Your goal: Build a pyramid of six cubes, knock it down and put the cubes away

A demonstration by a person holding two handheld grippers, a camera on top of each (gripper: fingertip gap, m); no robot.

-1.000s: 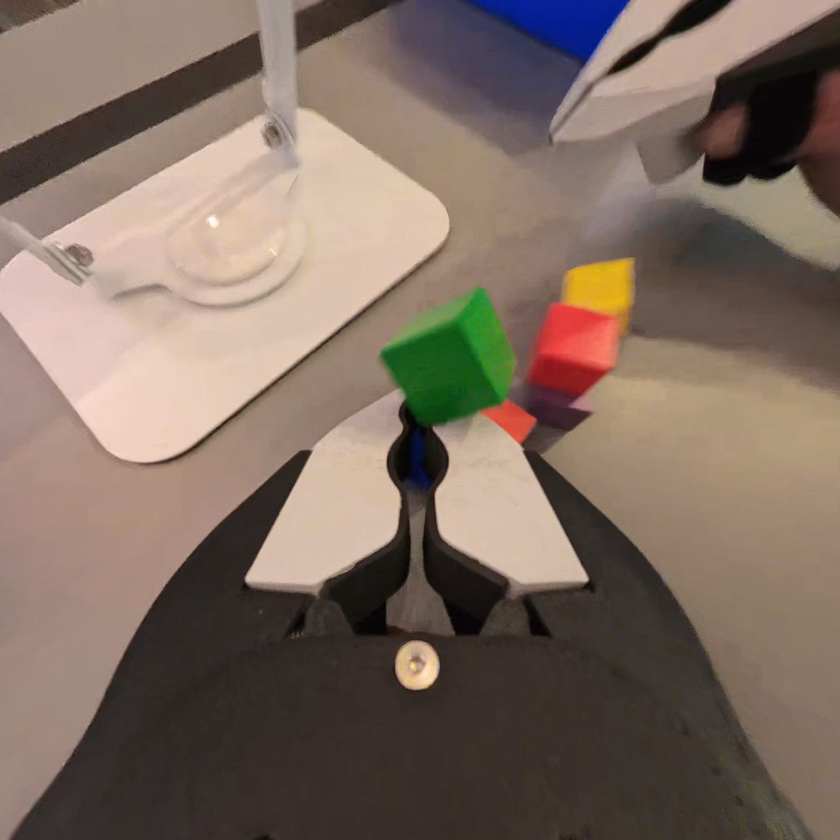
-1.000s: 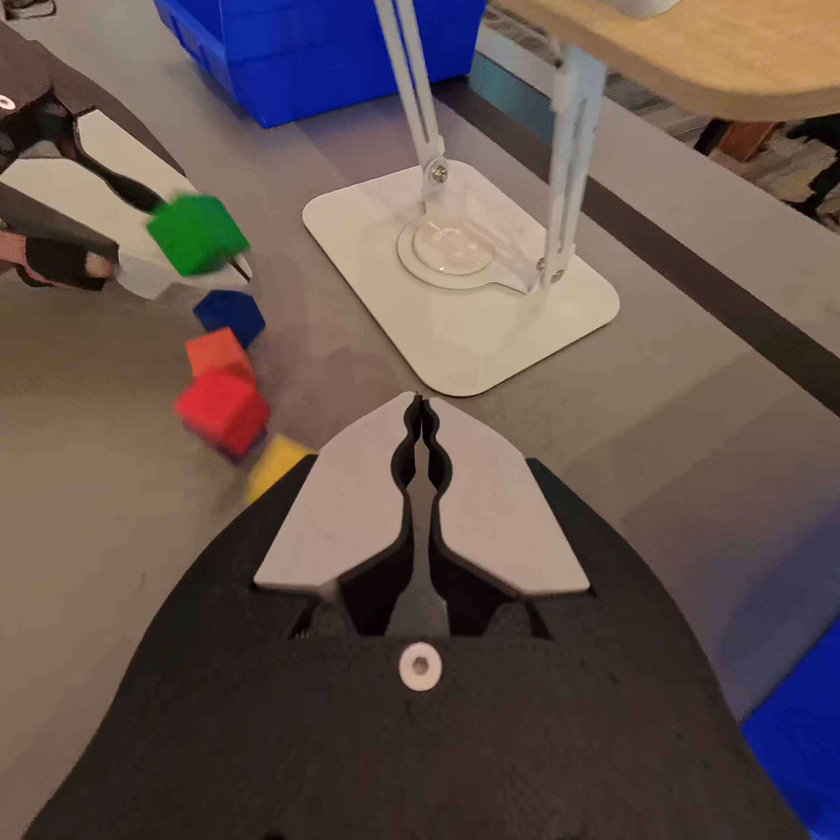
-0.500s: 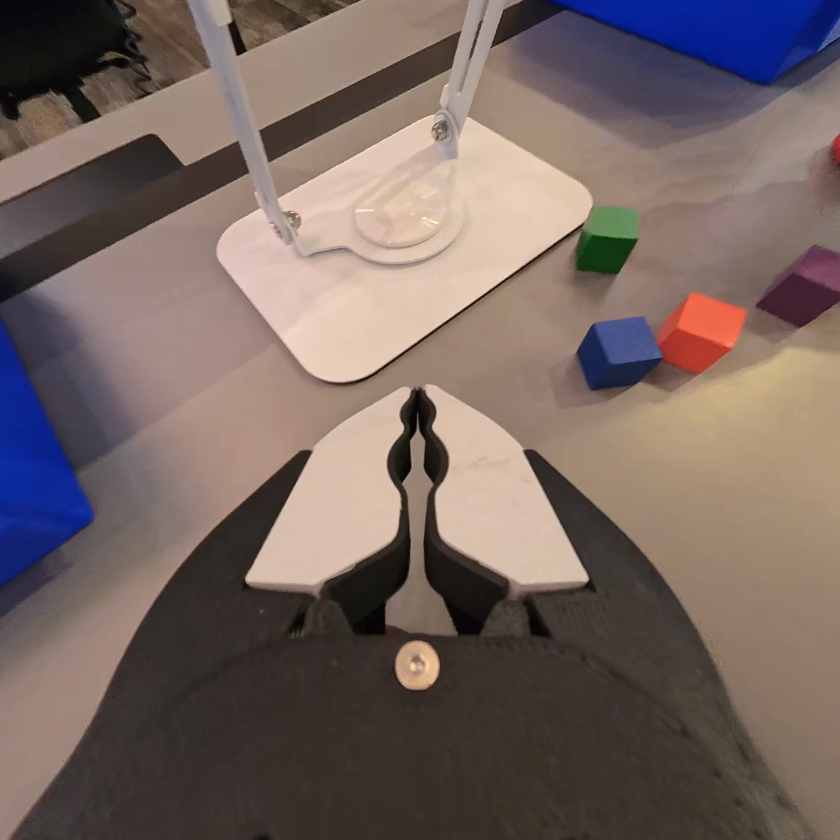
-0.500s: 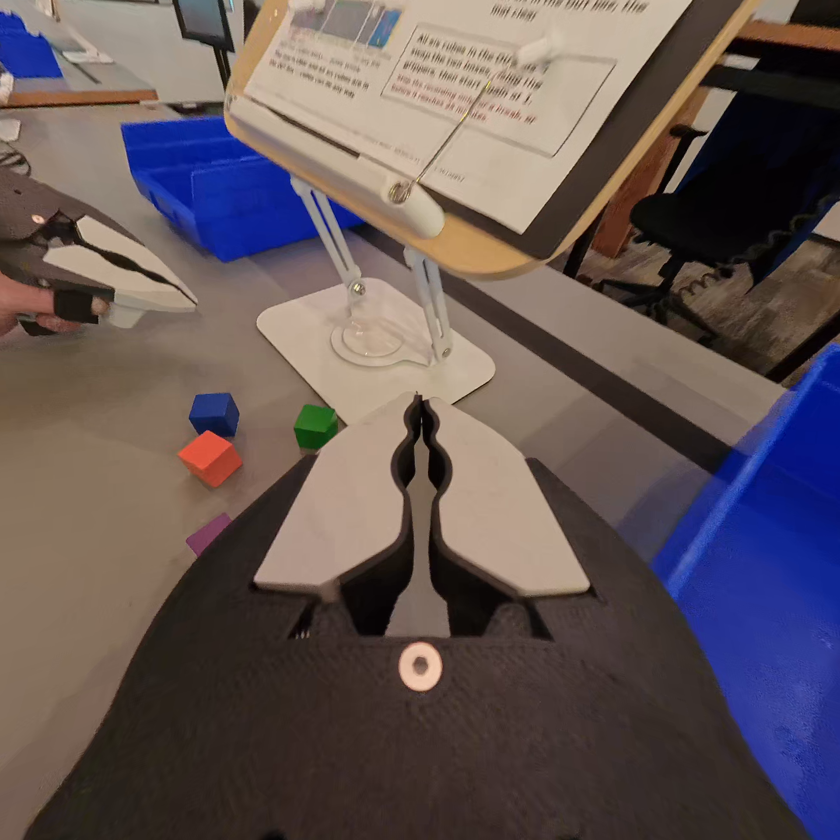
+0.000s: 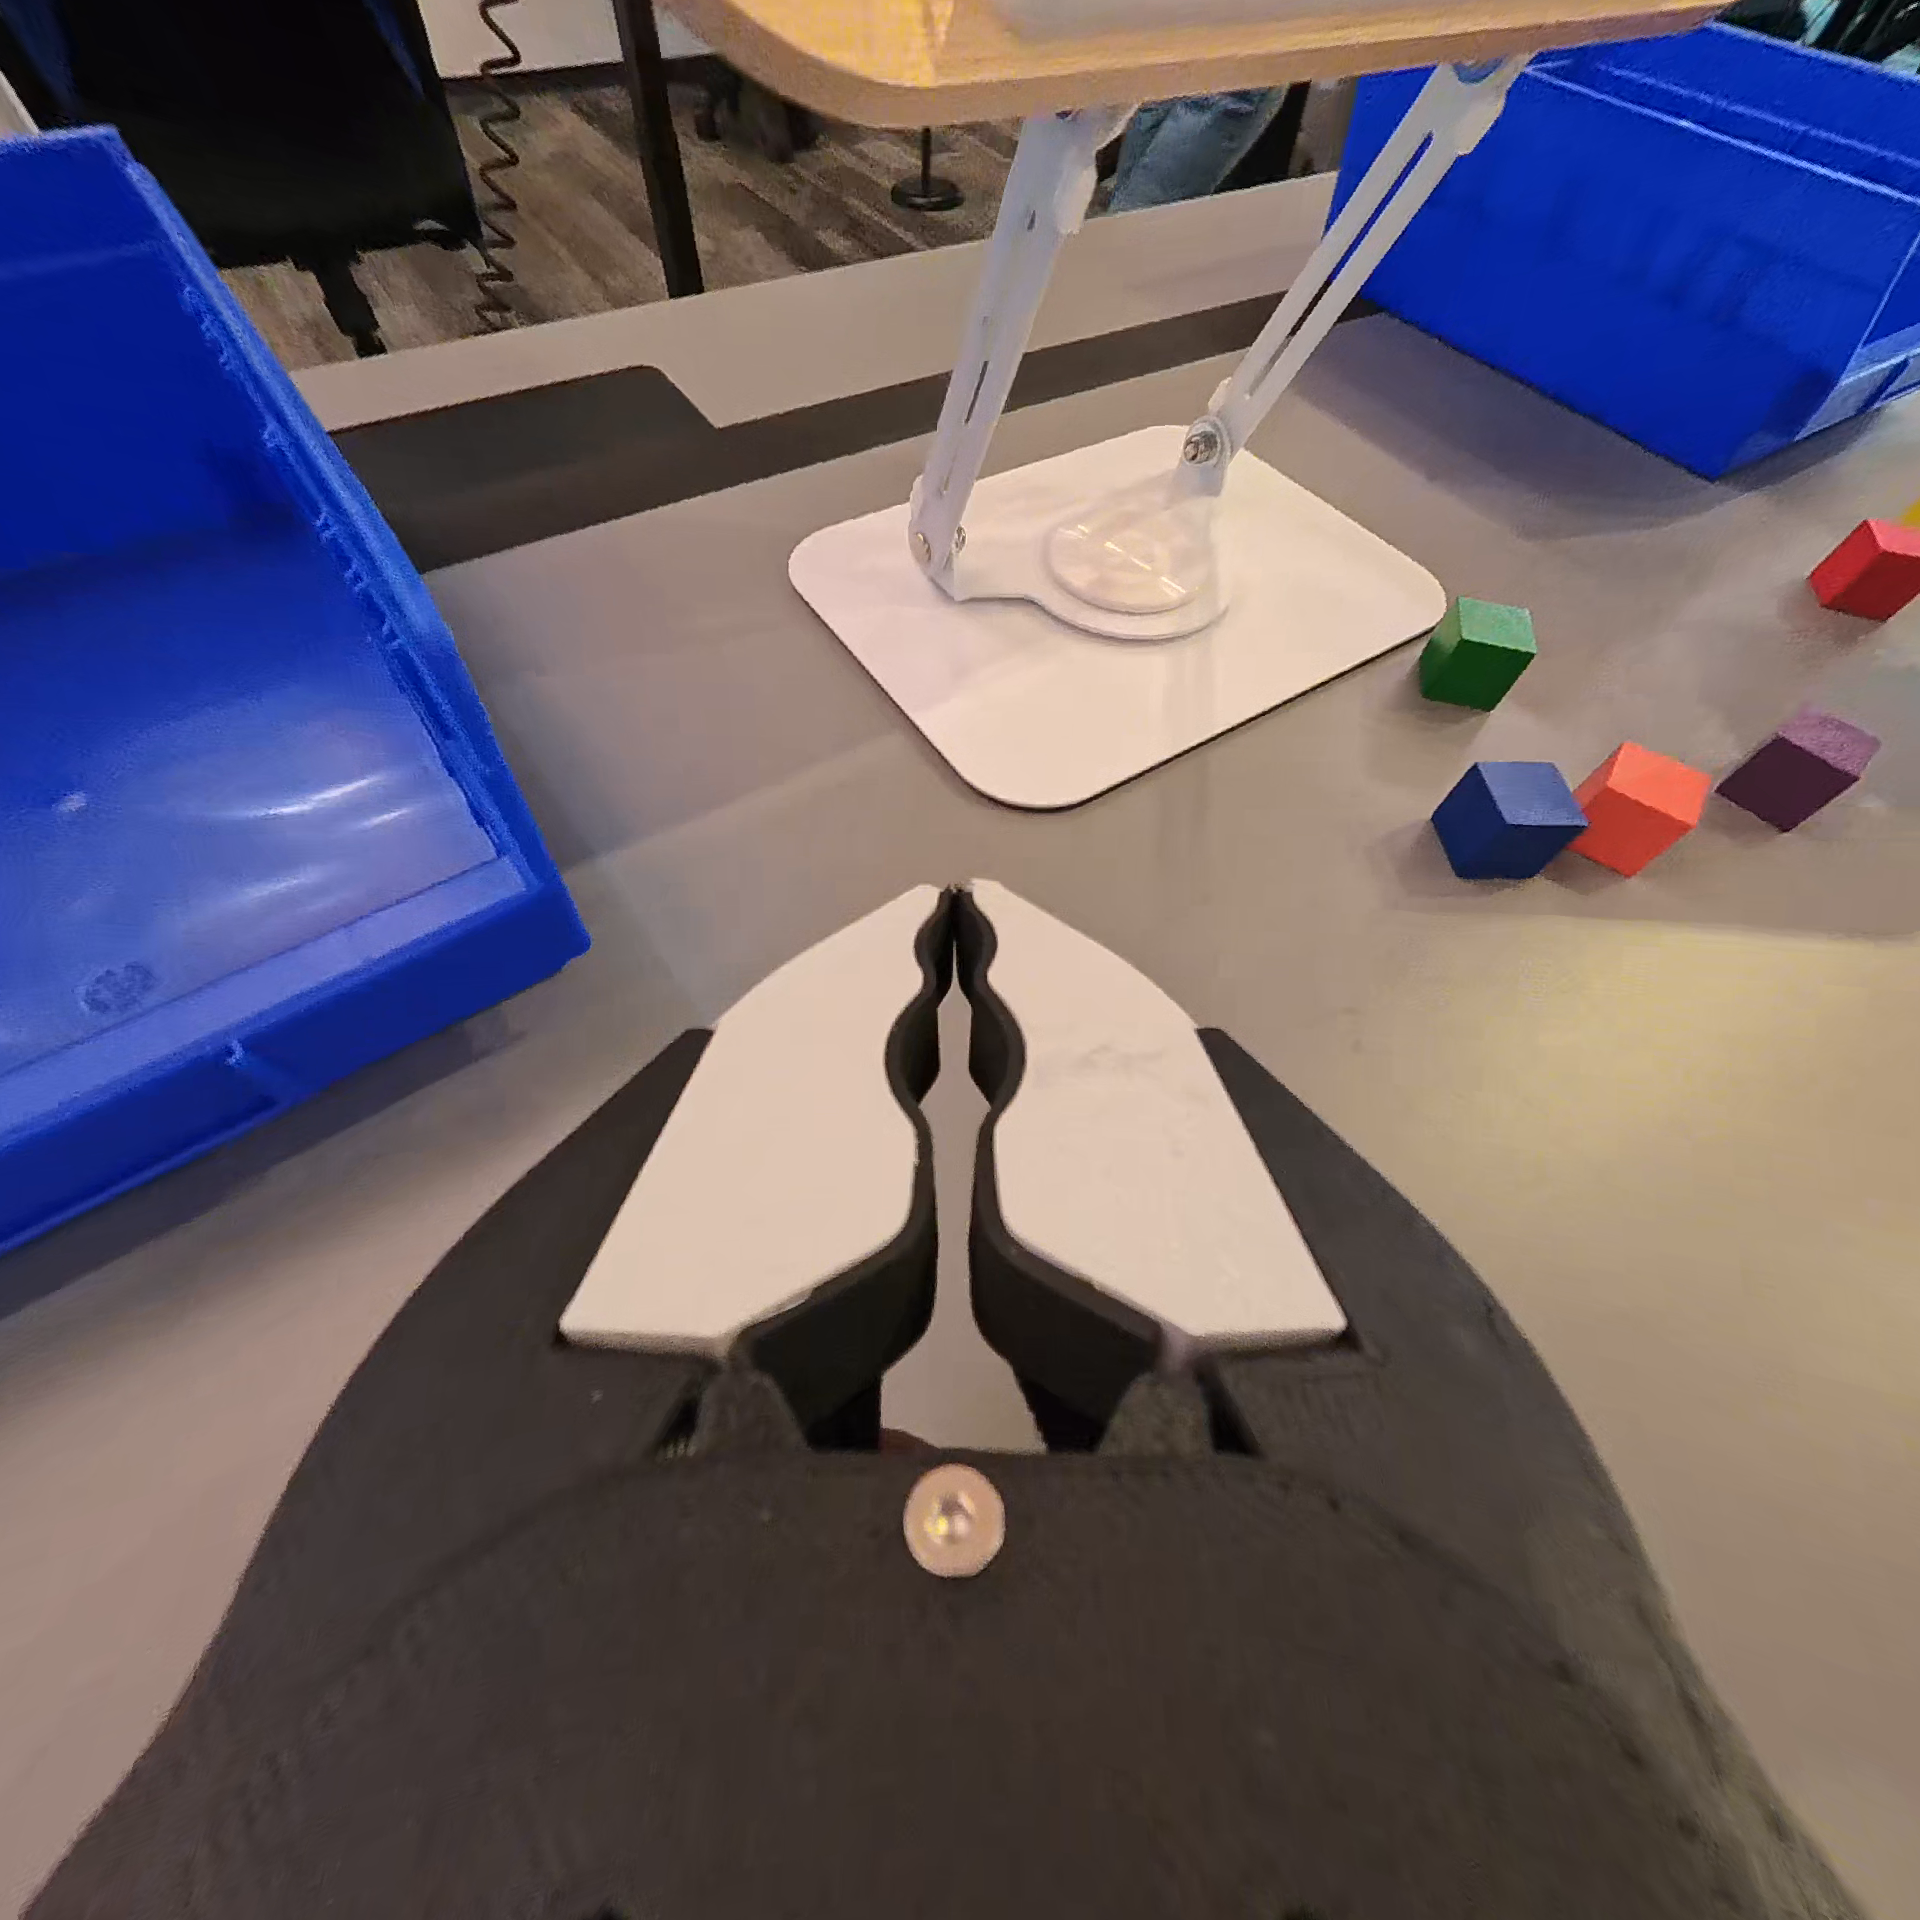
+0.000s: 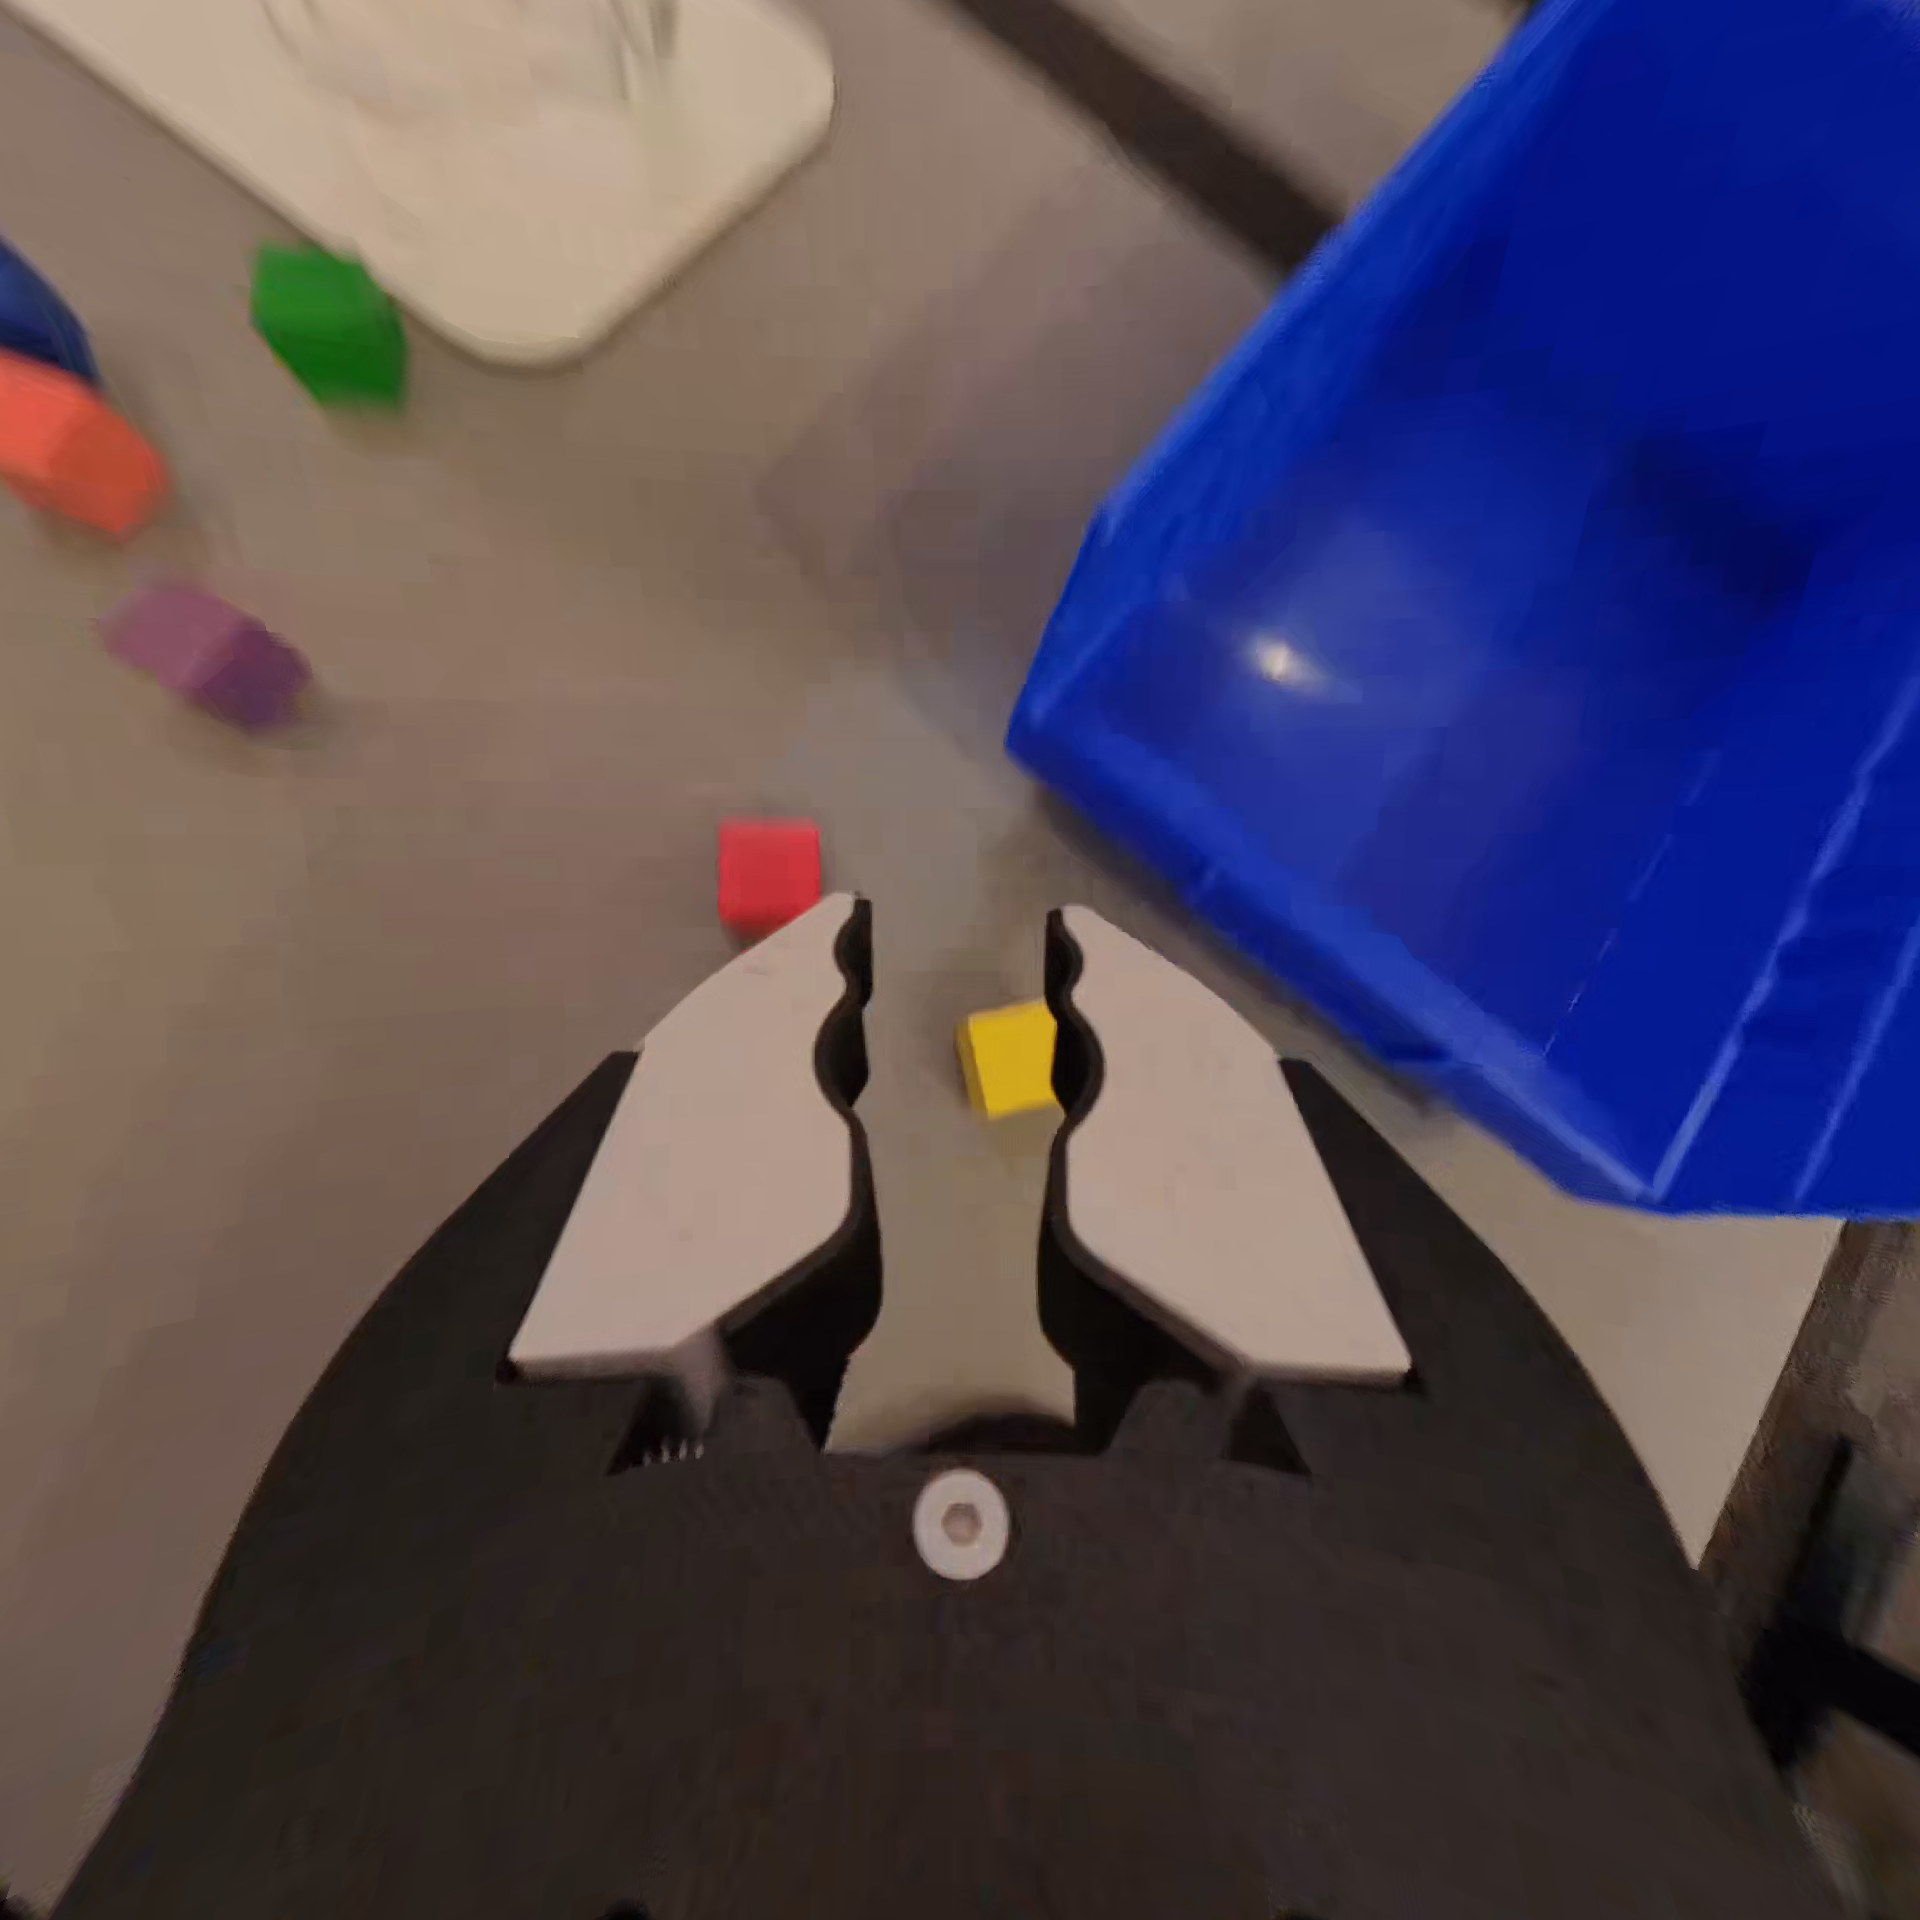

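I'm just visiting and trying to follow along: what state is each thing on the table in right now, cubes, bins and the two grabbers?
Left gripper: shut, holding nothing.
Right gripper: open, above the yellow cube, not gripping it.
Red cube, green cube, blue cube, orange cube, purple cube: loose on the table, unstacked.
Left blue bin: no cubes visible.
Right blue bin: no cubes visible.
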